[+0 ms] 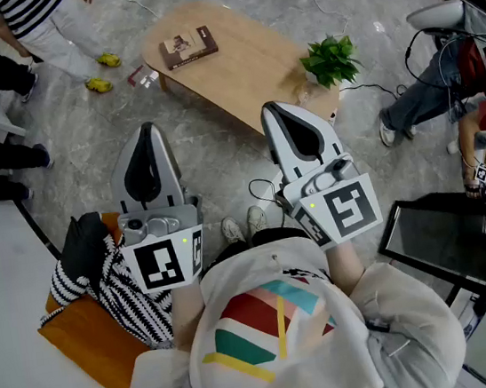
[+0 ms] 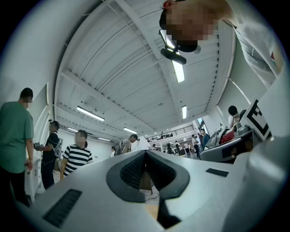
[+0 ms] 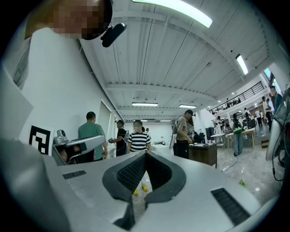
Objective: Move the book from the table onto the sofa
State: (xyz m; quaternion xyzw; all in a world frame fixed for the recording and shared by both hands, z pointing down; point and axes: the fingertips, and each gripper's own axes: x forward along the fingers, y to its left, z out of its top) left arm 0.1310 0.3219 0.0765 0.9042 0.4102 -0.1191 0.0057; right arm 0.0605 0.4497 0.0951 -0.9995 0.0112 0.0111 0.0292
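status: approach step; the pick-up has not begun.

task item: the brown rectangular book with a pale cover picture (image 1: 188, 46) lies flat near the far left corner of the light wooden low counter with rounded corners (image 1: 249, 76). it is well apart from both claws. a green leafy potted plant (image 1: 330, 60) stands at the counter's right end, away from the book.

left claw (image 1: 146, 132): jaws together, tips meeting, nothing between them. right claw (image 1: 272, 109): the same, closed and empty. both are held close to the person's chest, over the floor on the near side of the counter.

destination: an orange upholstered seat (image 1: 79, 333) carrying a black-and-white striped fabric (image 1: 117, 287) shows at the lower left, just beside the person. judged to be the sofa; not confirmed.

next move, as judged: step toward the counter's far left corner and open one claw wide. bring it in low along the counter top, since the book lies flat. one jaw must get under an edge, or the book must be nudged to the counter's edge first. then turn back to the orange seat.
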